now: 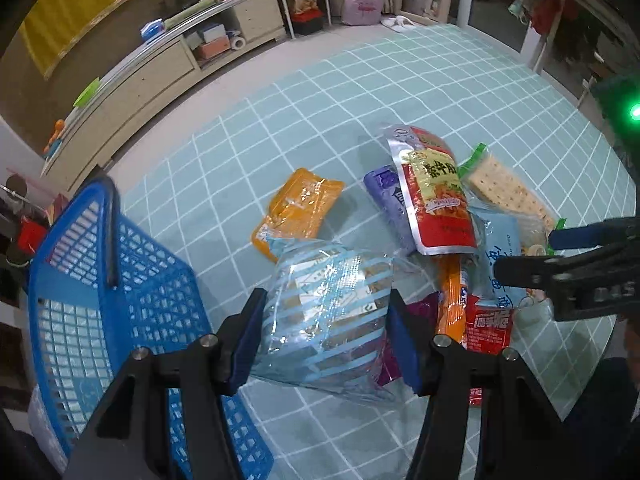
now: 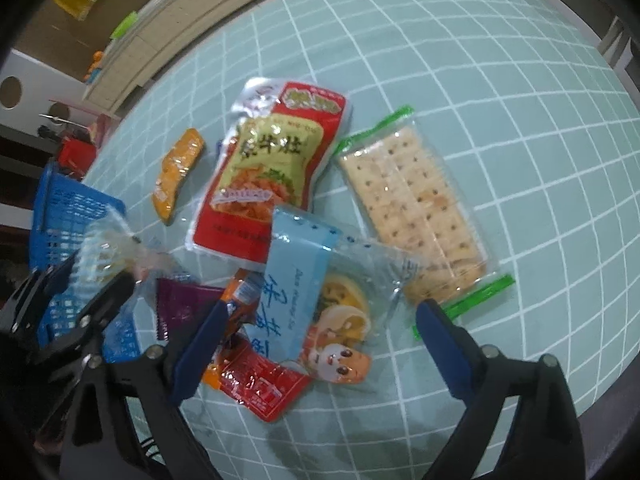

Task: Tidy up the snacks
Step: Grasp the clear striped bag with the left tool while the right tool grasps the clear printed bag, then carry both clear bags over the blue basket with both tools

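Note:
My left gripper (image 1: pixel 326 340) is shut on a clear packet with light blue stripes (image 1: pixel 328 312), which hangs a little above the table beside the blue plastic basket (image 1: pixel 100 280). In the right wrist view the same left gripper (image 2: pixel 96 272) shows at the left, over the basket (image 2: pixel 68 208). My right gripper (image 2: pixel 322 348) stands open over a pale blue packet with a cartoon face (image 2: pixel 320 300), its pads on either side and not touching it. Around that packet lie a red pouch (image 2: pixel 272 172), a cracker pack (image 2: pixel 416 208), an orange packet (image 2: pixel 178 172) and a small red packet (image 2: pixel 260 384).
The snacks lie on a round table with a teal checked cloth (image 2: pixel 480 80). A purple packet (image 1: pixel 388 196) and an orange sausage stick (image 1: pixel 452 296) sit in the pile. A low cabinet (image 1: pixel 160 80) stands beyond the table's far left edge.

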Motion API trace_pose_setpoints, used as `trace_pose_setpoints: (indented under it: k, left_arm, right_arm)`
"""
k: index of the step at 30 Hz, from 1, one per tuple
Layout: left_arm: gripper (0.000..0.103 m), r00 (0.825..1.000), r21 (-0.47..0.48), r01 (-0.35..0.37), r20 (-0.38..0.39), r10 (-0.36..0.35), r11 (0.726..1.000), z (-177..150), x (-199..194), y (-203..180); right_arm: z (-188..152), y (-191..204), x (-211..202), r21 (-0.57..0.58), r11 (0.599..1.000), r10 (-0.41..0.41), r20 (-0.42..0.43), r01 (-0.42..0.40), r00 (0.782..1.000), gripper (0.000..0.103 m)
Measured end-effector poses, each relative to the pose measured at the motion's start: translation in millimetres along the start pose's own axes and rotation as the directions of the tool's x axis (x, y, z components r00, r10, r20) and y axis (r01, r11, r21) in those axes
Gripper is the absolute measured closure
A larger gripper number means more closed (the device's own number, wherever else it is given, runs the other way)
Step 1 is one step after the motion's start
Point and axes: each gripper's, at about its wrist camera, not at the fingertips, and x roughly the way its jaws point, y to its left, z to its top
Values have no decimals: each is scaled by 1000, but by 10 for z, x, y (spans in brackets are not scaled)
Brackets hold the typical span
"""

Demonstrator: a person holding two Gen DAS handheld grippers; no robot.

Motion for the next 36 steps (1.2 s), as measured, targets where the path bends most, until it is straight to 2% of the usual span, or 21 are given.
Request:
trace_pose_setpoints:
  k: [4,6,7,13,16,18,24,30,36]
  left_arm:
    - [47,999,-14,44,20,-43,999,-38,-32,29]
    - [47,998,-19,59,30,-58,998,-9,-18,50]
    - [47,998,-15,60,33,-59,998,-4,-32,56]
    - [47,998,-22,58,26,-57,998,-22,1,10]
    - [47,998,-30,61,21,-60,998,-61,-11,5]
    - [47,998,-31,63,26,-62,998,-76,-48,-2]
    - [47,995,-79,83,62,-78,993,-135,-306,7]
    - [47,992,-108,80,107,-68,991,-322,-701,-3]
    - [47,984,-142,96,161,-73,985,-561,-1132,44]
  right_arm:
    - [13,2,96,28,999,-26,-9,26,1000,6]
    - [25,37,121,5,998,-66,5,65,998,18]
    - [22,36,126,1,996,-85,4,85,996,19]
    - [82,33,225,17,996,-88,-33,88,996,22]
    - [87,76,236,-1,995,-95,-21,95,995,31]
    - [18,118,183,-18,995,-100,-7,100,995,32]
    - [-164,115,-187,-47,997,-57,33,59,998,32]
    - [-499,140,-649,-101,995,1,90,8,996,32]
    - [-738,361,-864,-126,990,73,118,-58,990,32]
